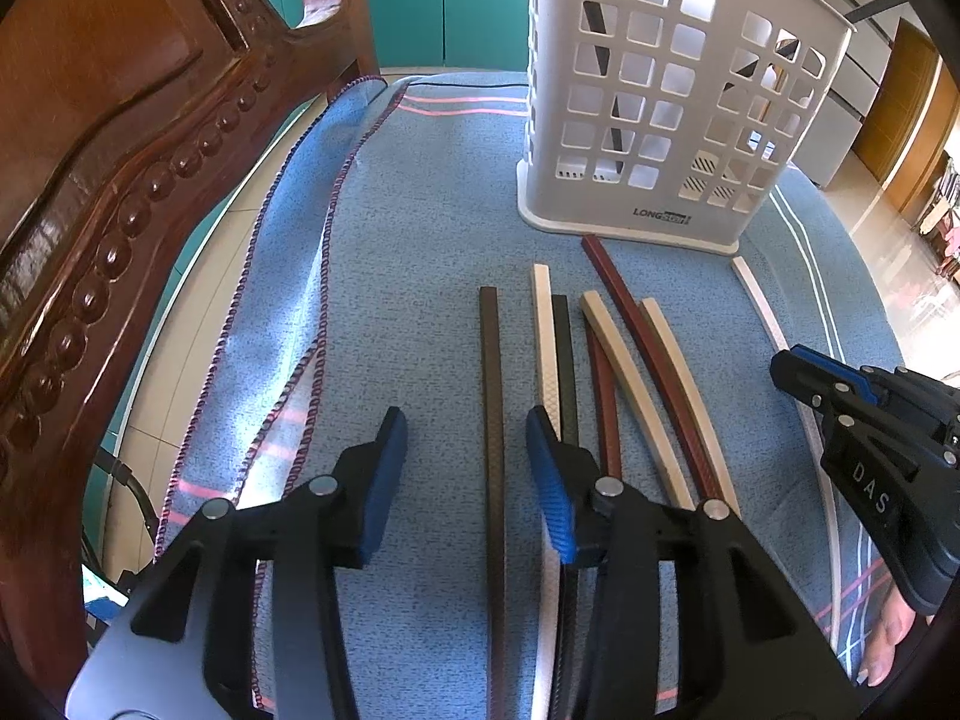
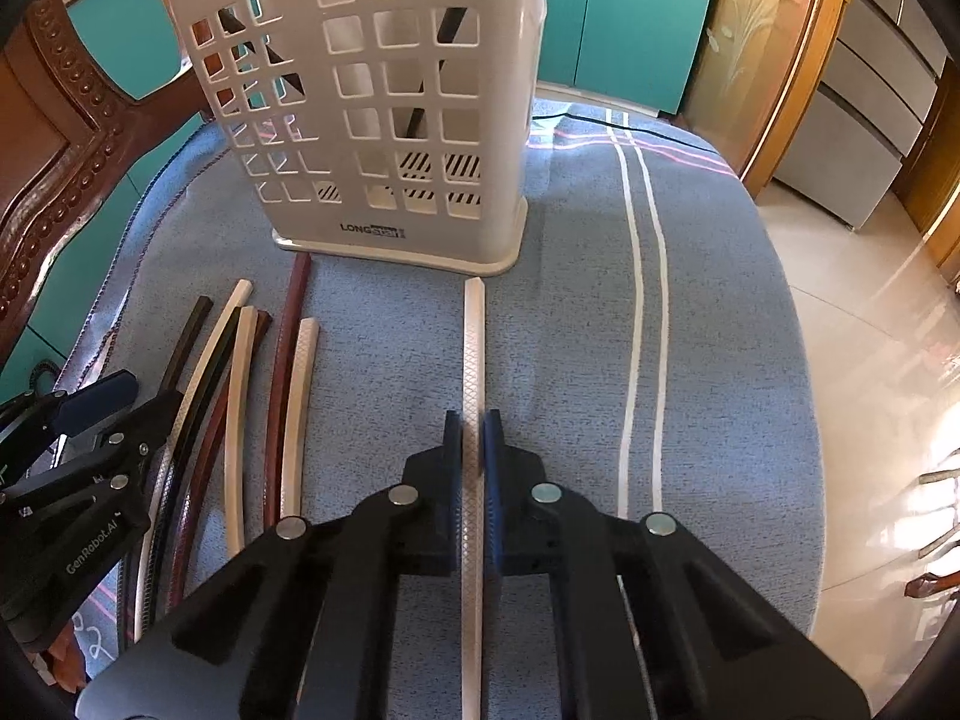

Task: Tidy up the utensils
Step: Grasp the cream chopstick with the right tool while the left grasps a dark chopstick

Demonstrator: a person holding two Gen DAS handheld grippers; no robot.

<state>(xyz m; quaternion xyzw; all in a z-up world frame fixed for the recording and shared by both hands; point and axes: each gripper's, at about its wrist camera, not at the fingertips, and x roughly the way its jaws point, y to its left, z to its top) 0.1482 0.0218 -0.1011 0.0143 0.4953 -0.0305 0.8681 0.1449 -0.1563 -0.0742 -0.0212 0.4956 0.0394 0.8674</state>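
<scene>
A white perforated utensil holder (image 1: 660,96) stands on the blue cloth, also in the right wrist view (image 2: 384,108), with dark sticks inside. Several chopsticks lie before it. My left gripper (image 1: 468,468) is open, its jaws on either side of a dark brown chopstick (image 1: 493,420), above the cloth. Beside it lie white (image 1: 545,348), black, red (image 1: 636,324) and cream (image 1: 624,378) chopsticks. My right gripper (image 2: 473,444) is shut on a white chopstick (image 2: 473,348) lying apart on the right; it shows at the right edge of the left wrist view (image 1: 780,360).
A carved wooden chair back (image 1: 120,150) stands close on the left. The cloth's folded hem (image 1: 312,276) runs along the left side. The table edge and a tiled floor (image 2: 870,330) lie to the right. Teal cabinets (image 2: 630,18) stand behind.
</scene>
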